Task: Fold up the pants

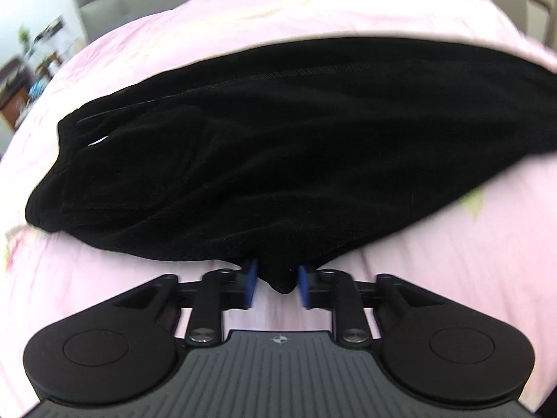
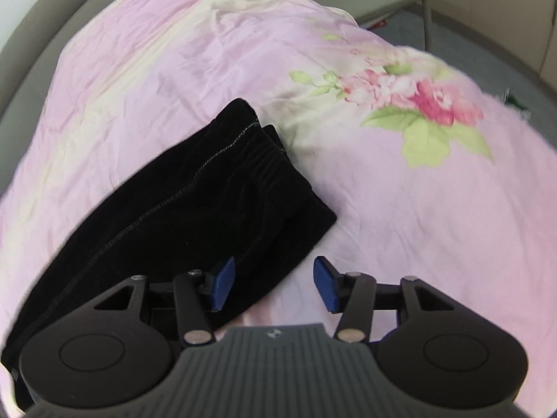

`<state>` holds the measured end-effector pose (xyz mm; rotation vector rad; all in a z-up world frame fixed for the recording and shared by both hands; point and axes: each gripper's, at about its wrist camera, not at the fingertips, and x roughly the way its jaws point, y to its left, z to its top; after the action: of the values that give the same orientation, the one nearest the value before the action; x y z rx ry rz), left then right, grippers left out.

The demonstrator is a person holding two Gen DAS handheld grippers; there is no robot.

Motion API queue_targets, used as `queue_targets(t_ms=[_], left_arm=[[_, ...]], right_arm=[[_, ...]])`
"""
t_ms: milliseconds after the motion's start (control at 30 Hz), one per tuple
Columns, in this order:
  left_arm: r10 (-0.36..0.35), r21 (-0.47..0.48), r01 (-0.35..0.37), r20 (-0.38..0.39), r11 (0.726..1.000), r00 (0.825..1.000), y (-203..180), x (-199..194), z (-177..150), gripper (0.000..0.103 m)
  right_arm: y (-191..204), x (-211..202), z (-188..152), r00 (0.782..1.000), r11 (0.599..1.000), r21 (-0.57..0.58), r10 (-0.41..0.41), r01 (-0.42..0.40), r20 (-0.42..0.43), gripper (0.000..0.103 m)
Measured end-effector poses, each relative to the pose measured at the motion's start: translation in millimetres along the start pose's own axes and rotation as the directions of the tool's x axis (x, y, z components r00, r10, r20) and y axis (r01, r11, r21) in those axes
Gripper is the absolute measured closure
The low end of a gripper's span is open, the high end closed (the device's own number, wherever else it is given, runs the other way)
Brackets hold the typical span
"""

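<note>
On pink bedspread (image 2: 417,226), unlabeled black pants (image 1: 278,146)

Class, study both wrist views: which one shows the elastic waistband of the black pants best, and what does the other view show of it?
The right wrist view: the gathered waistband of the black pants lies sharp and uncovered on the pink bedspread. The left wrist view shows mostly dark, blurred cloth; no waistband can be made out there.
</note>
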<state>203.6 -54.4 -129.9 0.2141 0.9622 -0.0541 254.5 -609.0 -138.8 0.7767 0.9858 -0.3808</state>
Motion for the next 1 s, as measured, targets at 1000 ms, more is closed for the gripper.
queue_targets(t_ms=[1000], left_arm=[[-0.179,-0.127,0.140,-0.387,0.982,0.904,30,23,2,0.094]], right_arm=[[27,18,-4,0.973,0.939,-0.256,-0.229,0.228,0.027,0.070]])
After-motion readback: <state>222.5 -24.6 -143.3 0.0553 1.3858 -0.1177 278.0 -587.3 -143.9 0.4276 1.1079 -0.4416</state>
